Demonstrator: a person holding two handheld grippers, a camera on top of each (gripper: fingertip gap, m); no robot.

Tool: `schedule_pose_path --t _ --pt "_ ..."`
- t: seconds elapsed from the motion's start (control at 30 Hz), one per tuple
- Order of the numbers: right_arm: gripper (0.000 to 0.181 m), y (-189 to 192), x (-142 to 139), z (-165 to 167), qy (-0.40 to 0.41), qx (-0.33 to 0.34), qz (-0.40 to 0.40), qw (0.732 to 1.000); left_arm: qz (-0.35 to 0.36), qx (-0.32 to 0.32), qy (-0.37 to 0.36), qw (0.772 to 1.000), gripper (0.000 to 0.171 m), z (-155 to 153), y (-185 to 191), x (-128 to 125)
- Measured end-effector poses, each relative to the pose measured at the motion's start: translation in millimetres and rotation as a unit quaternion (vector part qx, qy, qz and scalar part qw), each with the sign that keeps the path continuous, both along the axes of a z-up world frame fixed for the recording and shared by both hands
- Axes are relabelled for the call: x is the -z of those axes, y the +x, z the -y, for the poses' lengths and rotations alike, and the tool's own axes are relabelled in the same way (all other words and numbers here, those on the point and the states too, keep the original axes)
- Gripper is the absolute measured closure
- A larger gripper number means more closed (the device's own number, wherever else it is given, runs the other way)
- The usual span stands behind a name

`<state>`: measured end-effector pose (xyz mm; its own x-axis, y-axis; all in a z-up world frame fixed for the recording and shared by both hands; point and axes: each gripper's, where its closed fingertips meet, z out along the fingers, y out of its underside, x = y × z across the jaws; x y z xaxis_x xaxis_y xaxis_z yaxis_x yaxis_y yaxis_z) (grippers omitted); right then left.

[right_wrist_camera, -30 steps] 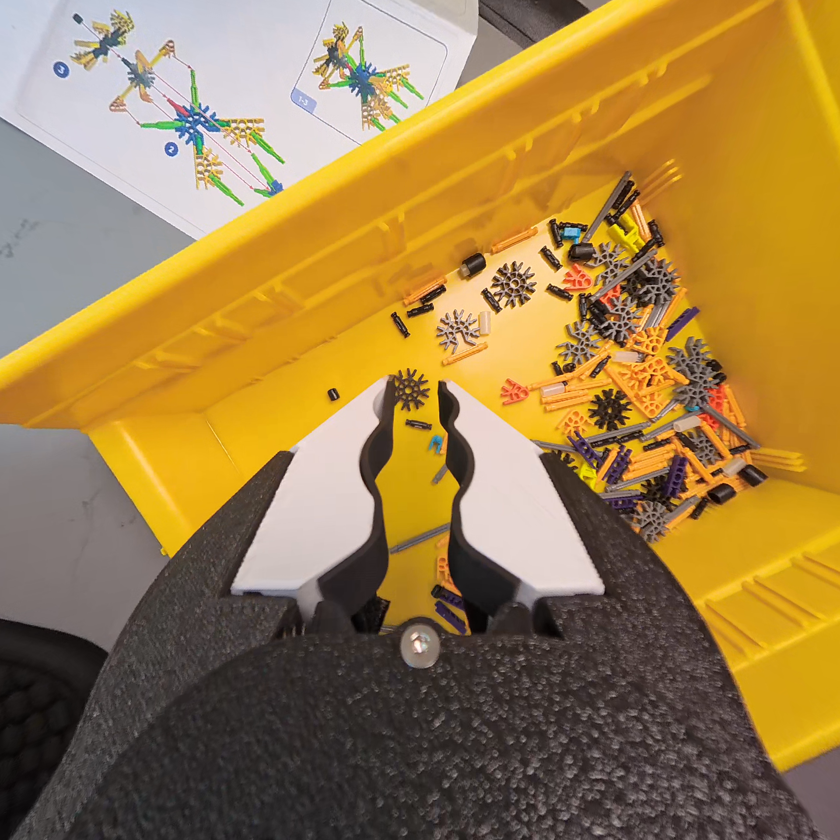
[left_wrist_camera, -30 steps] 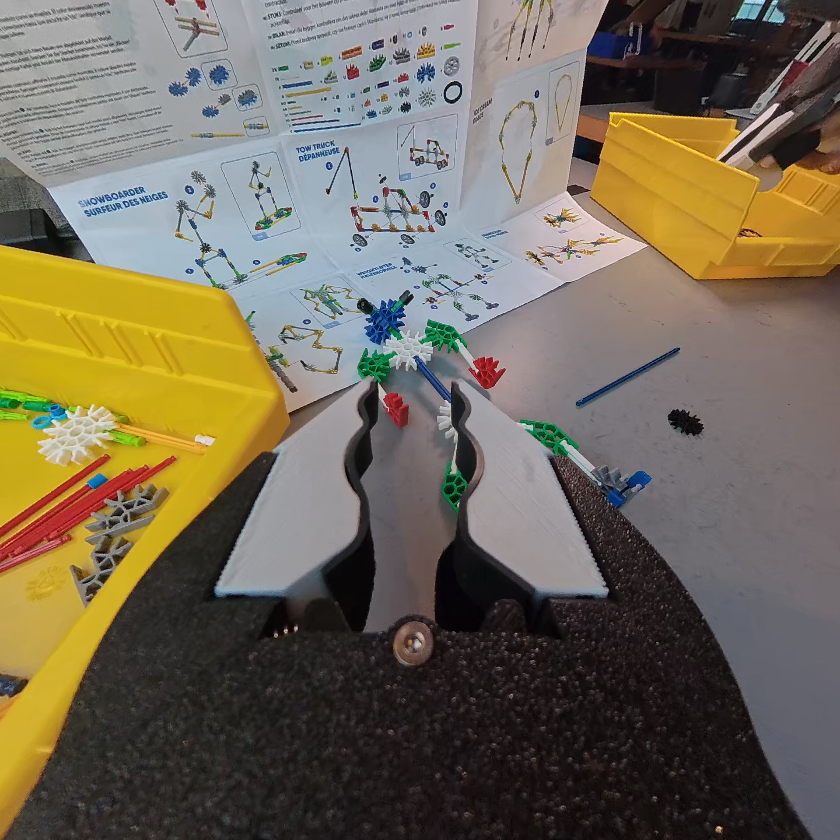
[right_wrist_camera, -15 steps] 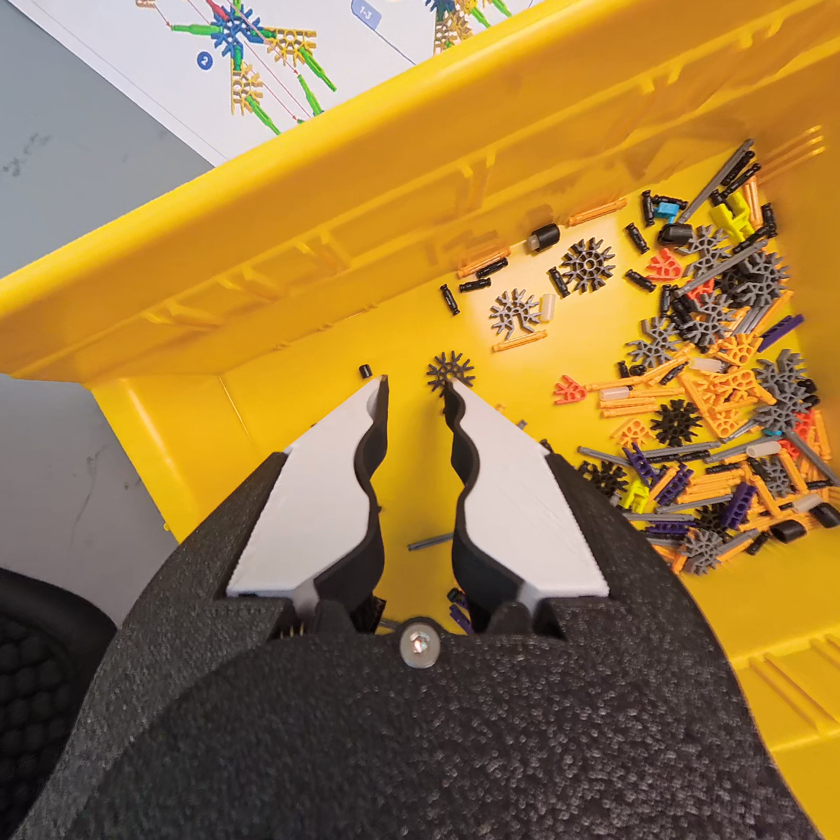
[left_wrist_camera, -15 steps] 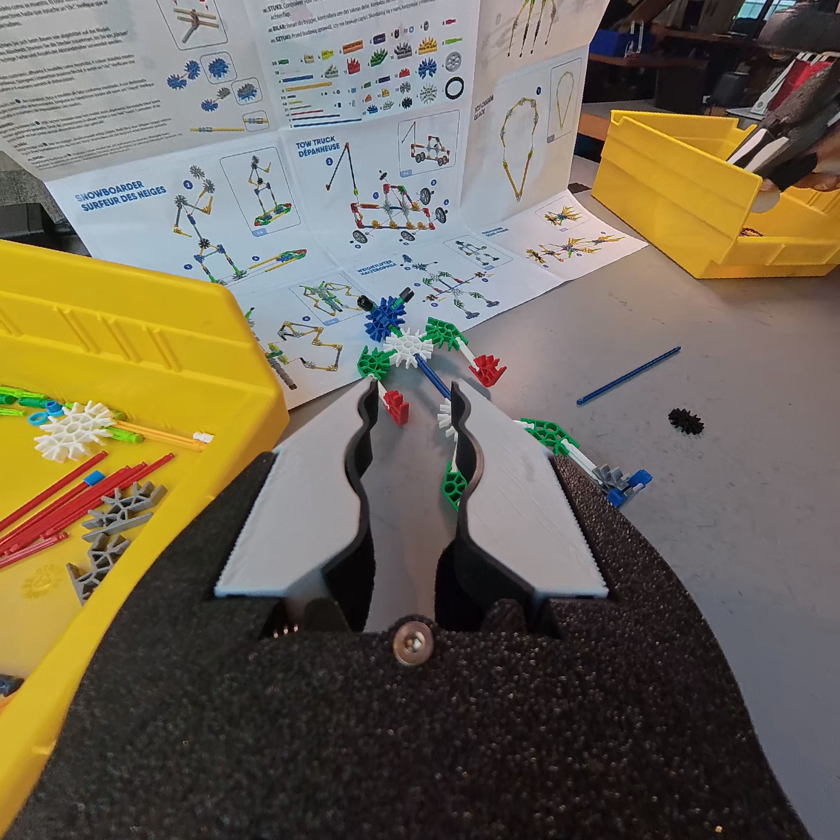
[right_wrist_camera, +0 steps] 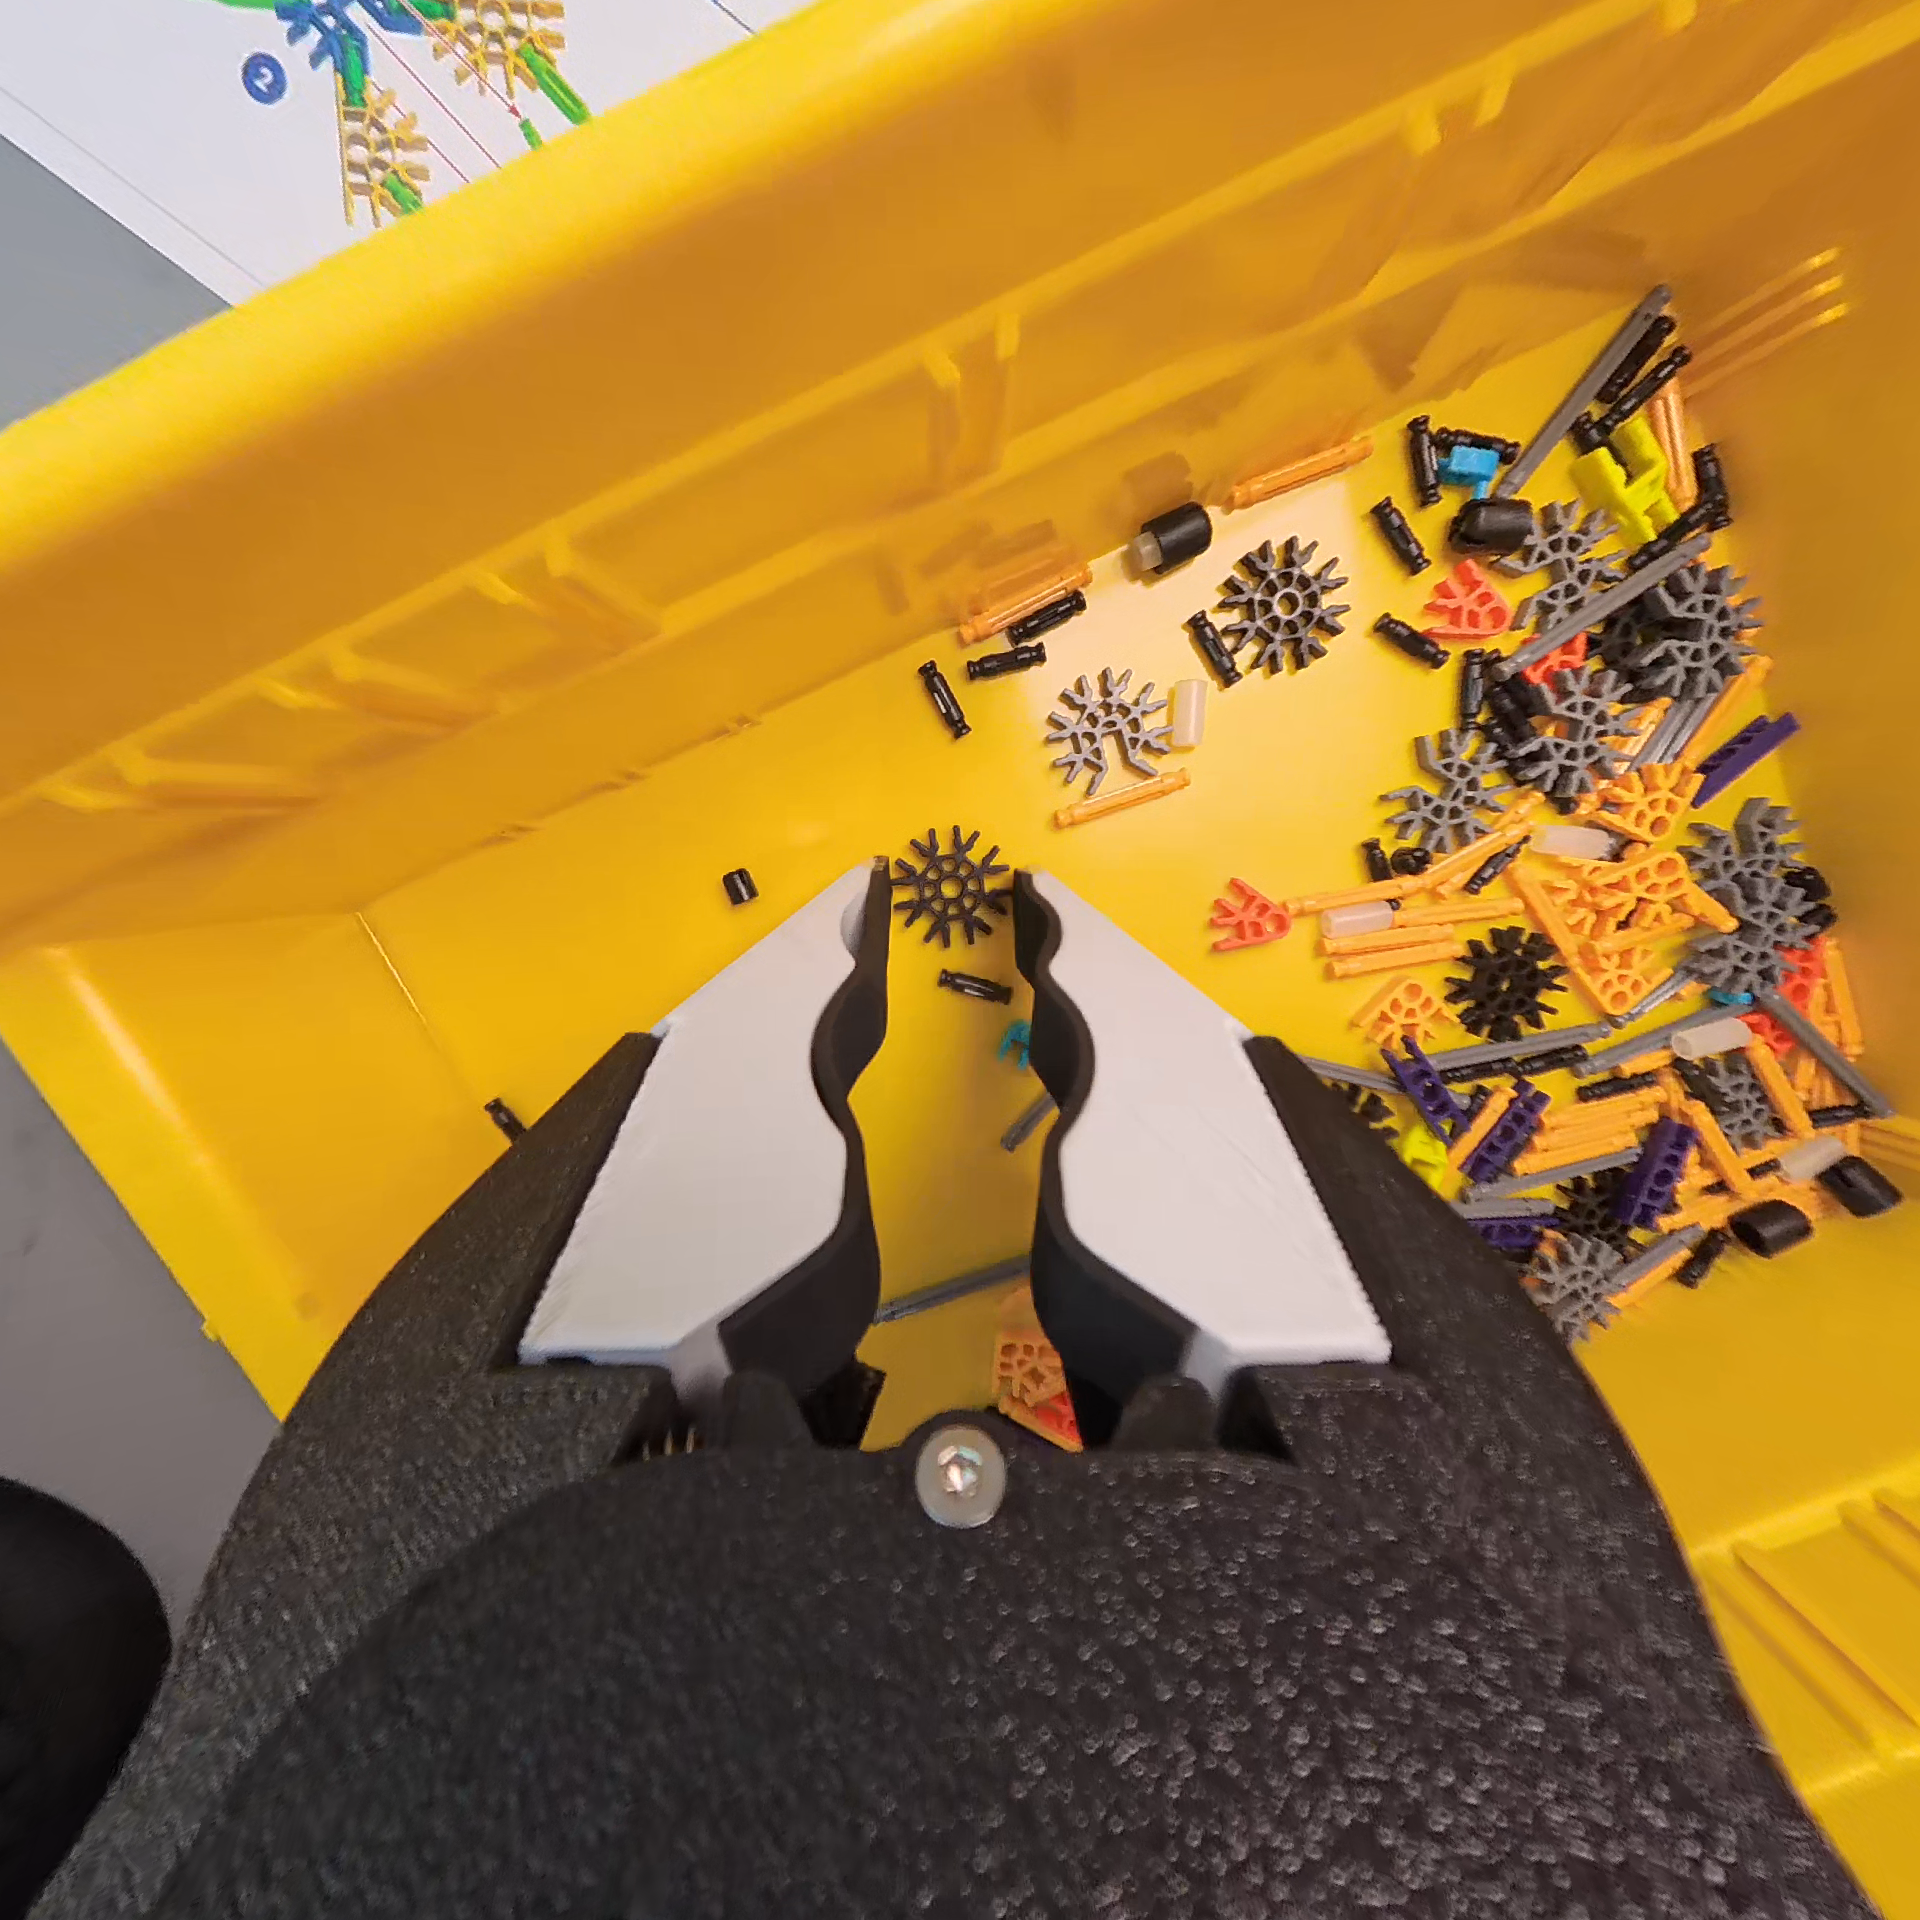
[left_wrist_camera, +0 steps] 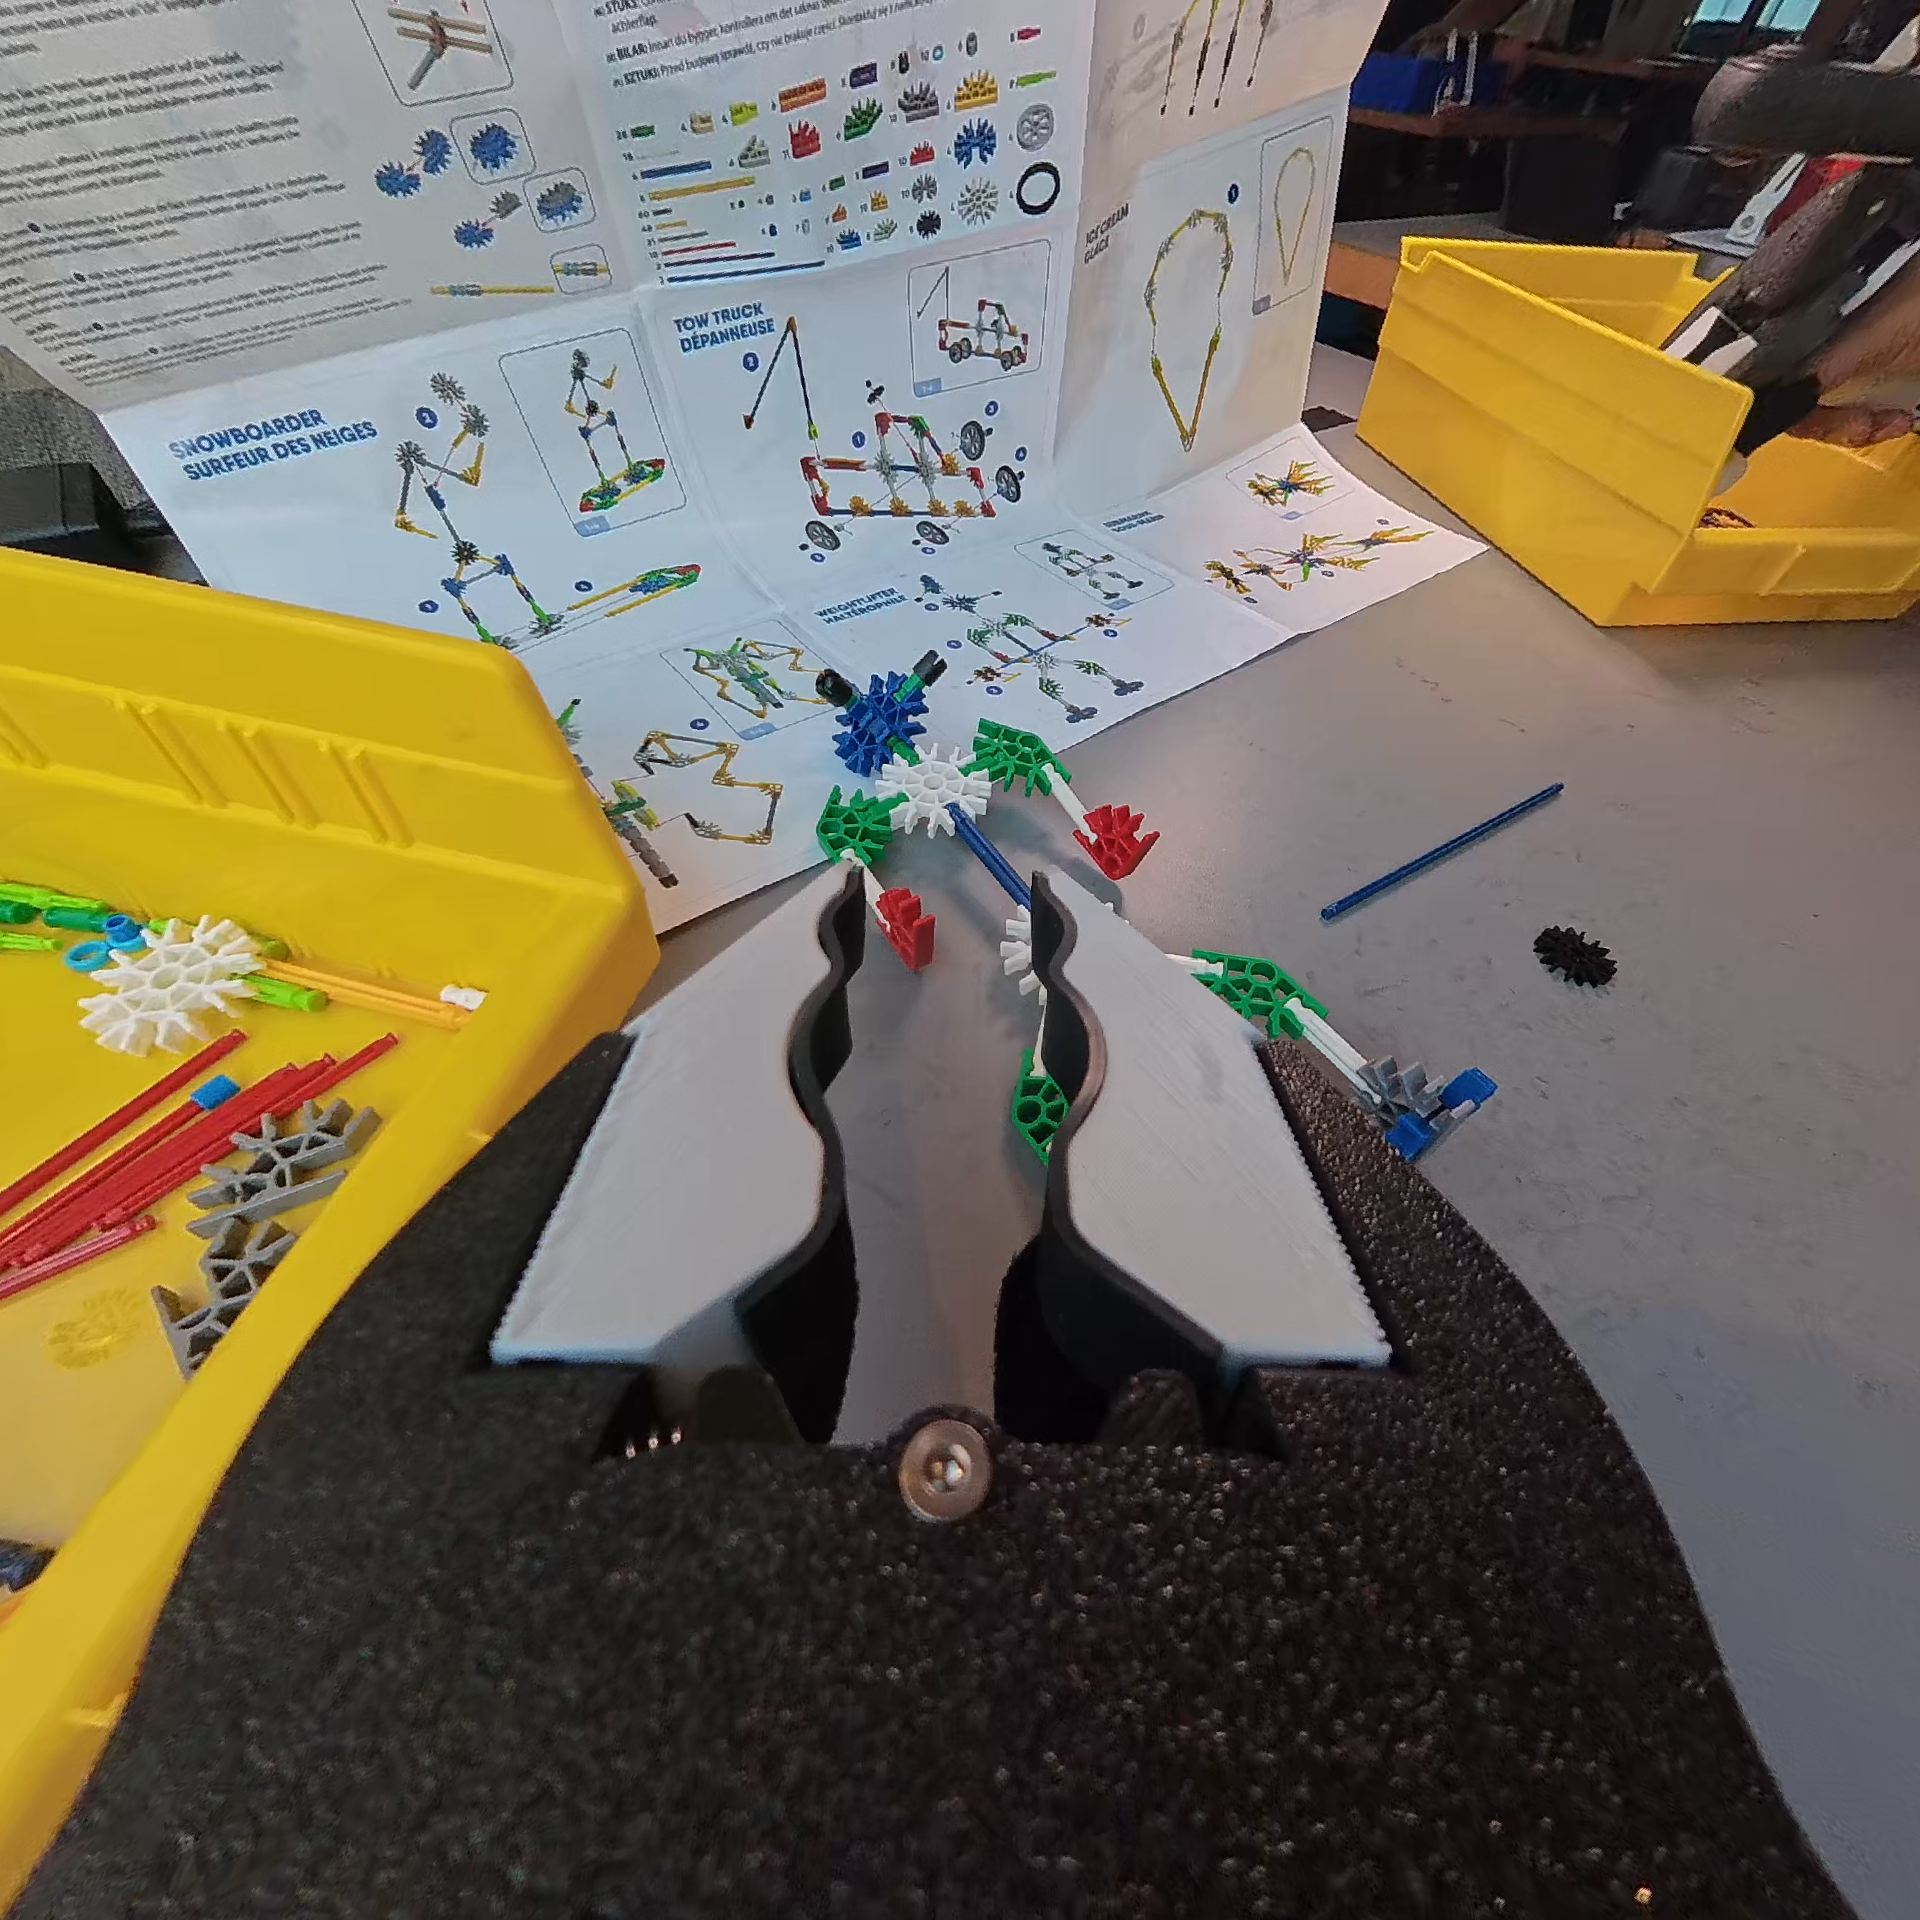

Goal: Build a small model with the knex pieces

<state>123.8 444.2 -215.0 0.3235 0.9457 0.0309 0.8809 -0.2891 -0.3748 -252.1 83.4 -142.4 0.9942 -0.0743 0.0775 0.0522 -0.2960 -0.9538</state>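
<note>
My right gripper [right_wrist_camera: 951, 883] reaches down into the yellow bin [right_wrist_camera: 727, 416], fingers part-open, tips flanking a black wheel [right_wrist_camera: 950, 886]; whether they touch it I cannot tell. My left gripper [left_wrist_camera: 945, 904] sits low, part-open and empty, with the toy figure [left_wrist_camera: 935, 790] just ahead.

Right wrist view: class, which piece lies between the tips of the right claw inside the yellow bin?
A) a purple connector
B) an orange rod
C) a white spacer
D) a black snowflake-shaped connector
D: the black snowflake-shaped connector sits right between the fingertips of the right claw, on the floor of the yellow bin, apart from the heap of parts.
</note>
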Motion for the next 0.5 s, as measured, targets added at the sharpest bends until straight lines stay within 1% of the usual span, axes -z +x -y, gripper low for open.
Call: schedule_pose_path --t 0.1,0.17,0.23,0.3,0.33,0.37,0.4,0.43,0.5 --pt "0.16 2.0 -0.9 1.8 0.005 -0.007 0.004 1.0 0.002 0.0 0.0 1.0 0.141 0.0 -0.2 -0.3" --pt "0.16 -0.2 -11.6 6.2 0.017 -0.014 -0.006 1.0 0.001 0.001 0.001 1.0 0.141 0.2 0.4 -0.8" --pt "0.16 -13.3 -42.4 14.4 0.043 -0.017 -0.059 0.997 0.0 0.001 0.003 1.0 0.141 0.5 0.6 -1.9" --pt "0.16 -34.6 -89.0 34.8 0.092 -0.034 -0.135 0.986 0.001 0.001 0.003 1.0 0.141 0.4 0.3 -1.9" --pt "0.16 -46.2 -111.4 53.3 0.117 -0.055 -0.168 0.977 0.002 0.001 0.003 1.0 0.141 0.2 0.2 -1.6" --pt "0.16 -58.4 -128.1 79.2 0.129 -0.088 -0.193 0.969 0.003 0.001 0.002 1.0 0.141 0.1 0.4 -1.2" --pt "0.16 -70.5 -137.3 108.7 0.132 -0.124 -0.209 0.961 0.003 0.002 0.002 1.0 0.141 -0.3 0.8 -0.8" --pt "0.16 -81.3 -137.7 138.8 0.126 -0.159 -0.212 0.956 0.003 0.004 0.001 1.0 0.141 -0.7 1.8 -0.6" --pt "0.16 -98.8 -117.6 195.0 0.103 -0.232 -0.187 0.949 0.002 0.01 0.0 1.0 0.141 -1.9 4.9 -0.3"
